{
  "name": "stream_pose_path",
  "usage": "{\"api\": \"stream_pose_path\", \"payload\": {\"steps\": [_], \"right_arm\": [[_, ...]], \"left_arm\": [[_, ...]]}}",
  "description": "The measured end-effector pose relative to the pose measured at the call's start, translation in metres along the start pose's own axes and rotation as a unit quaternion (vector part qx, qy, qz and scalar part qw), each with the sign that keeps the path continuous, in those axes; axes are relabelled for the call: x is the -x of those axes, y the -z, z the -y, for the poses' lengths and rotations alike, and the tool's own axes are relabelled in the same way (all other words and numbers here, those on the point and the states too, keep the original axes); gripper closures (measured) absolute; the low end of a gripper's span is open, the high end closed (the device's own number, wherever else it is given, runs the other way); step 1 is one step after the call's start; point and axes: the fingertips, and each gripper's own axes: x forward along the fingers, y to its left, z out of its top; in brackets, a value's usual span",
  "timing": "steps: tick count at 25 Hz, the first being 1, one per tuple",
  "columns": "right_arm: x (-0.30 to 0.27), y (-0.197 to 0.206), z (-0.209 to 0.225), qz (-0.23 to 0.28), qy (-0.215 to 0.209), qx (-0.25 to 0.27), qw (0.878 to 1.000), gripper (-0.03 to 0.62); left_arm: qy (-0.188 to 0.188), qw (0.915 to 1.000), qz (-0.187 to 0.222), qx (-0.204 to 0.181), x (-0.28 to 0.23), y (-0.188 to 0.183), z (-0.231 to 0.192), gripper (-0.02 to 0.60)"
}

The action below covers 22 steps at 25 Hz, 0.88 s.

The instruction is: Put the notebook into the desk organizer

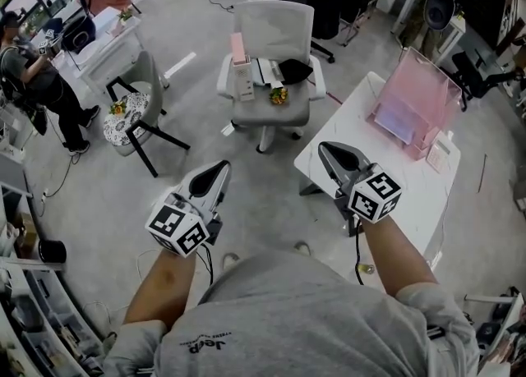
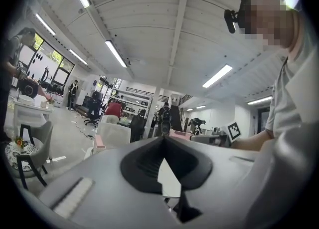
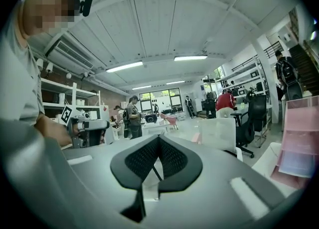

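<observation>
Left gripper (image 1: pixel 223 167), right gripper (image 1: pixel 324 148) closed; organizer (image 1: pixel 415 104) on table (image 1: pixel 403 190)

The person wears a grey short-sleeved T-shirt (image 1: pixel 304 318); the left tongs (image 1: pixel 222 166) and right tongs (image 1: pixel 323 147) are grey and black.

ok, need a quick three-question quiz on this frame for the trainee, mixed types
1. True or false: the left gripper and the right gripper are both shut and empty.
2. The pink organizer stands on: A) the white table; B) the chair; C) the floor.
3. Fill in: in the head view, the table lies on the ___ gripper's side.

Key: 1 true; 2 A; 3 right.
</observation>
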Motion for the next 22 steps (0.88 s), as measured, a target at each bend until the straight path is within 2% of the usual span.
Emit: {"api": "stream_pose_path", "payload": {"steps": [22], "right_arm": [[-0.0056,-0.0039,0.001,-0.001,0.005,0.018,1.0,0.592]], "left_arm": [[0.007,0.9999,0.001,-0.011,-0.0035,0.0007,-0.0027,0.523]]}}
